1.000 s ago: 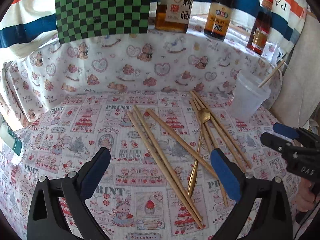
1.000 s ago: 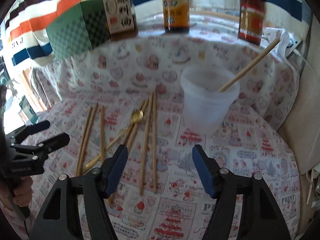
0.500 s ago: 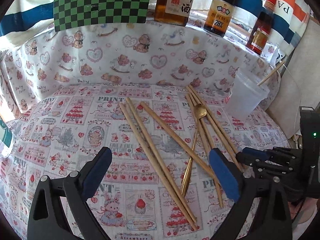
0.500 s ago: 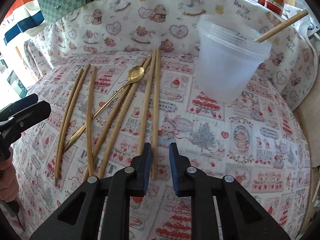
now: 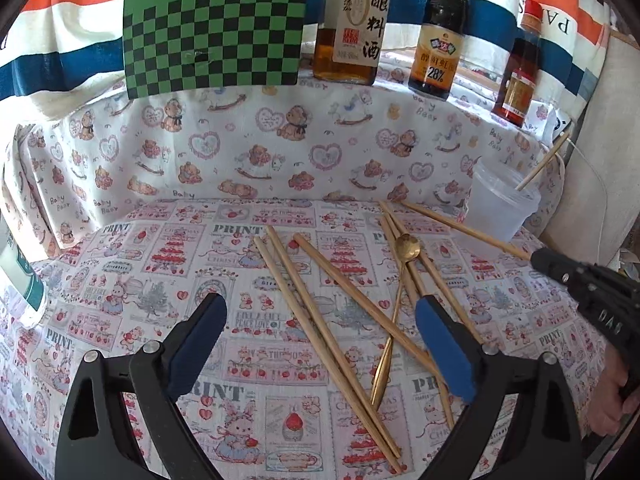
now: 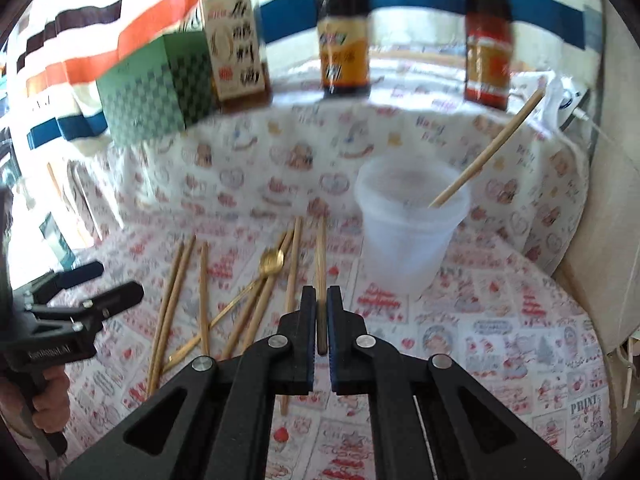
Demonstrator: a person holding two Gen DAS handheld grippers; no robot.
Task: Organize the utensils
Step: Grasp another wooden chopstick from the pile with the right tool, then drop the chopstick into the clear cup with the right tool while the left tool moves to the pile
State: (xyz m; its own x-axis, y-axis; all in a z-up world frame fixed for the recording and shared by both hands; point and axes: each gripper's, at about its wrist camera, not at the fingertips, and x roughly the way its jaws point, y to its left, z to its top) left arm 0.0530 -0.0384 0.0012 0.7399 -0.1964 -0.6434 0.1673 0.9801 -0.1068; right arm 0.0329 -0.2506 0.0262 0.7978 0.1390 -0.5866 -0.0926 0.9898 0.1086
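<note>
Several wooden chopsticks [image 5: 320,312] and a gold spoon [image 5: 404,256] lie scattered on the printed tablecloth [image 5: 120,280]. A clear plastic cup [image 6: 408,236] at the right holds one chopstick [image 6: 488,148]. My right gripper [image 6: 319,300] is shut on a chopstick [image 6: 320,256] and holds it lifted, pointing toward the cup; it also shows in the left wrist view [image 5: 538,258] with the chopstick [image 5: 460,228] sticking out to the left. My left gripper [image 5: 320,340] is open and empty above the chopsticks; it also shows in the right wrist view [image 6: 108,284].
A green checkered box [image 5: 216,28] and three sauce bottles [image 5: 352,20] [image 5: 440,32] [image 5: 520,68] stand on the raised ledge at the back. A white wall or panel [image 5: 600,140] closes the right side beyond the cup.
My right gripper has closed on one chopstick and lifted it off the cloth, rising toward the cup. My left gripper stays open and has shifted only slightly.
</note>
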